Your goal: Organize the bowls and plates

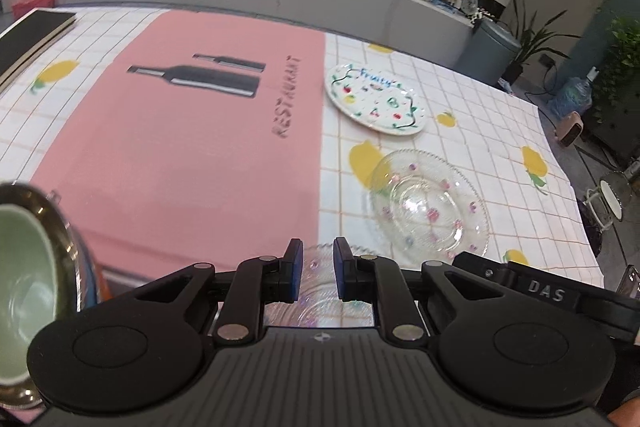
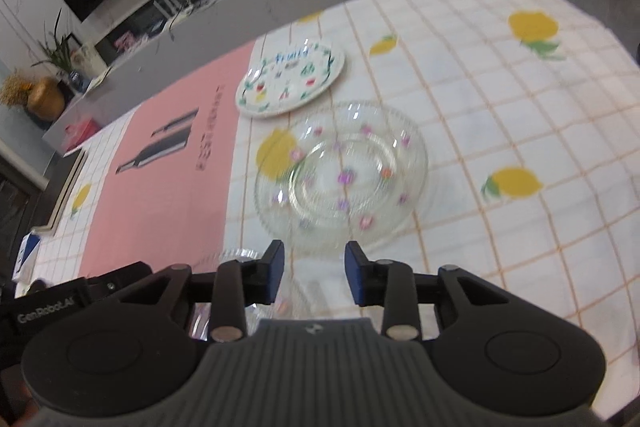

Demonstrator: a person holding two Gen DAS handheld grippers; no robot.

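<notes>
A clear glass plate with small flowers (image 1: pixel 428 205) (image 2: pixel 342 177) lies on the checked tablecloth. A white plate with fruit drawings and blue lettering (image 1: pixel 374 99) (image 2: pixel 290 79) lies beyond it by the pink mat. A second clear glass dish (image 1: pixel 318 291) (image 2: pixel 240 263) lies right under both grippers. My left gripper (image 1: pixel 317 273) is open and empty above that dish. My right gripper (image 2: pixel 314 273) is open and empty, just short of the flowered plate. At the far left a green bowl (image 1: pixel 20 291) sits in a metal bowl (image 1: pixel 70 247).
A pink mat with bottle print (image 1: pixel 192 131) (image 2: pixel 168 179) covers the table's left part. A dark book or board (image 1: pixel 28 39) lies at the far left corner. The table edge runs at the right, with a stool (image 1: pixel 610 195) and plants beyond.
</notes>
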